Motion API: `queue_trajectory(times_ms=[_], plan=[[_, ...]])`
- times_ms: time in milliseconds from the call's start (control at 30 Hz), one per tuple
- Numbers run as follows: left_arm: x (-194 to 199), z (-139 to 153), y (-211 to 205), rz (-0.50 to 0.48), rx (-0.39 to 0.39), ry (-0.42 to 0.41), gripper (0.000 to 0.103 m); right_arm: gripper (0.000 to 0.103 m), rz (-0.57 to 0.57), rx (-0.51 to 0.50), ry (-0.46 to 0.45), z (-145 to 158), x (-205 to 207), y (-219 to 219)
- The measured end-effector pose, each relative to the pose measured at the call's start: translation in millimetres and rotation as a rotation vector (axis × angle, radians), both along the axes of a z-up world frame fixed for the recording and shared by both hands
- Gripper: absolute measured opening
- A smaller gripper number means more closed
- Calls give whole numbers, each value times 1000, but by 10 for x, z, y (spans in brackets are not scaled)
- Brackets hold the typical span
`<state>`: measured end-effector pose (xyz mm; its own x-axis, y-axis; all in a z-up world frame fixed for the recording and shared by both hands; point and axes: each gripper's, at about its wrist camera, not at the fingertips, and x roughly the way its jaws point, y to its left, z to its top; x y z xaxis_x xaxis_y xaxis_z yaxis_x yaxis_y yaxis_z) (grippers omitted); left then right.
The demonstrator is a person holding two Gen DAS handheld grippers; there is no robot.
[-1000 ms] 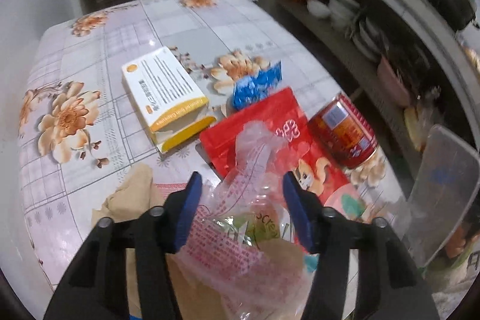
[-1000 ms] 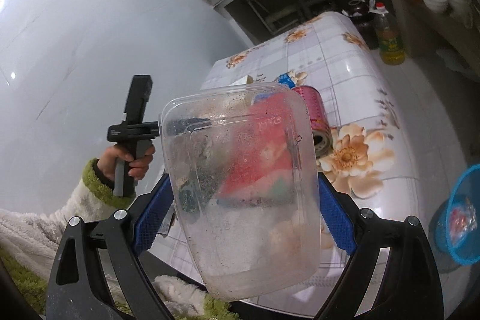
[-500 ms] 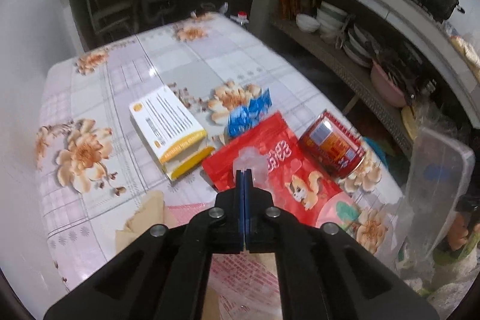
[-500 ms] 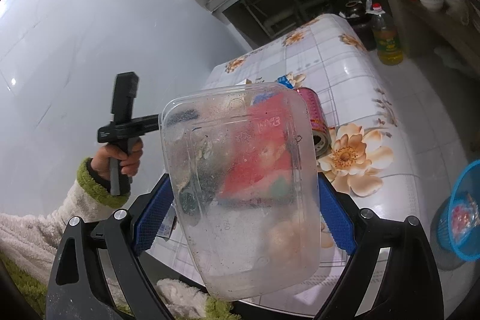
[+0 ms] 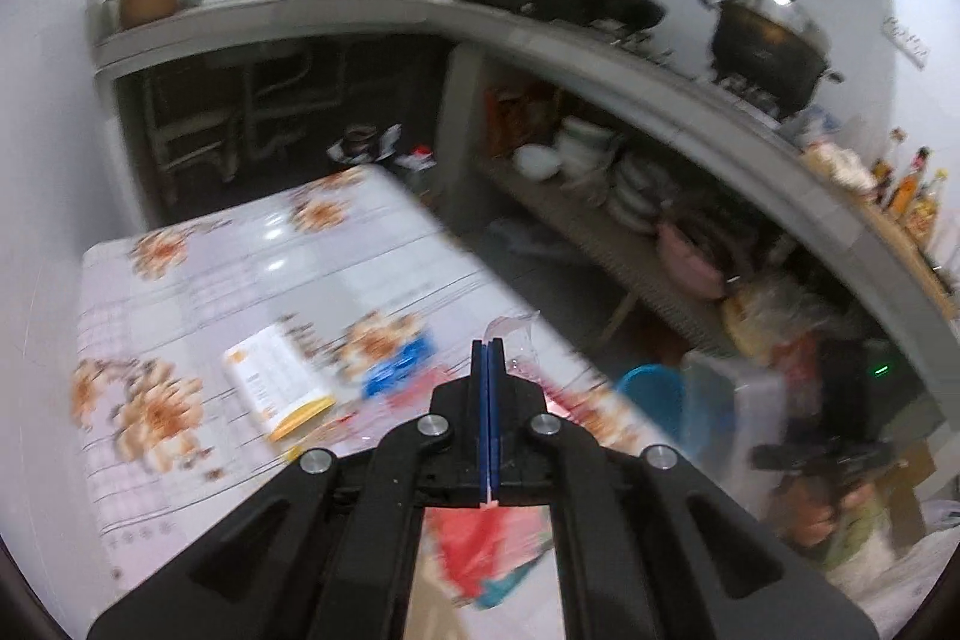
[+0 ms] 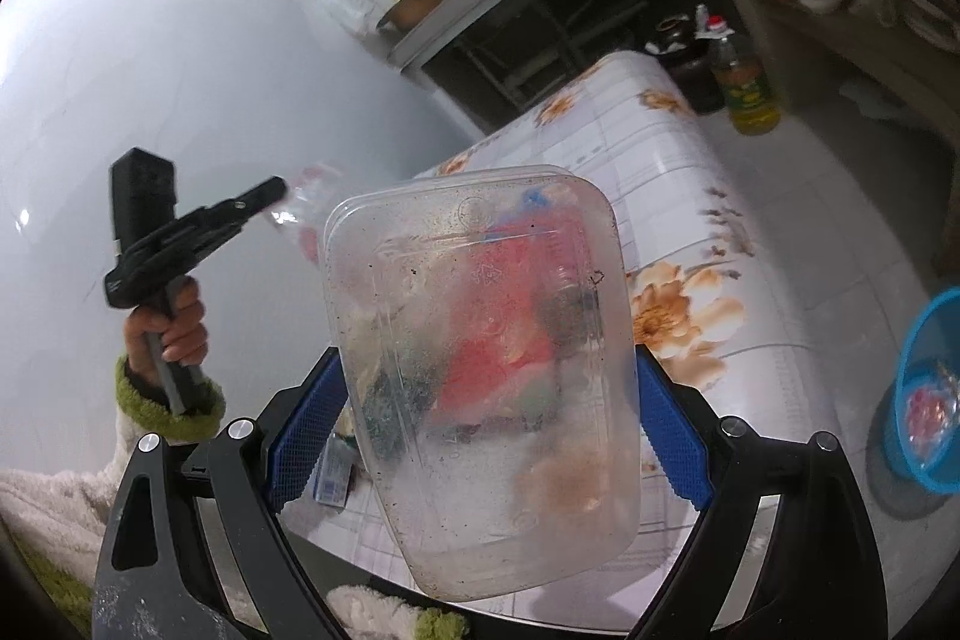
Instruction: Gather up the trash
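The left hand-held gripper (image 5: pixel 487 358) was clenched on a thin clear plastic wrapper (image 5: pixel 517 334), lifted off the worktop (image 5: pixel 252 268), presumably to carry it to the blue bin (image 6: pixel 927 388) on the floor at the far right. The right hand-held gripper (image 6: pixel 489 424) grasped a clear plastic container (image 6: pixel 480 376) by its sides, held upright. A yellow-and-white box (image 5: pixel 276 388), a blue packet (image 5: pixel 399 364) and a red bag (image 5: pixel 486 550) lay on the worktop; the container stood between wrapper and bin.

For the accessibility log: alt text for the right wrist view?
The right tongs grip a clear plastic container upright above a floral table. At left, the left tongs pinch a clear wrapper; a blue basket sits on the floor at right.
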<state>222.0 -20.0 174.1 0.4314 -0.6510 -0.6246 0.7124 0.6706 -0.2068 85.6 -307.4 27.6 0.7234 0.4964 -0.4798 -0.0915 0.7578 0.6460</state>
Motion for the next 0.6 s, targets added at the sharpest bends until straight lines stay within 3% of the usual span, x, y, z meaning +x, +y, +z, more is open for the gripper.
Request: queue_trajectory(times_ms=[167,300,467,600], plan=[[-130,142,-589,-113,-65,26,0,87,-115,35,-3,-23,-256,-364],[-314,99,-1373,-242,-70,57,0,87,-259,56,36,-108,-579,-760],[-497,-227,-2370,-387,-49,166,0,87,-458,131,135,-387,-1005,-1306],[-712,-741,-3214,-468,34,242,0,87,-629,255,224,-786,-1374,-1769]])
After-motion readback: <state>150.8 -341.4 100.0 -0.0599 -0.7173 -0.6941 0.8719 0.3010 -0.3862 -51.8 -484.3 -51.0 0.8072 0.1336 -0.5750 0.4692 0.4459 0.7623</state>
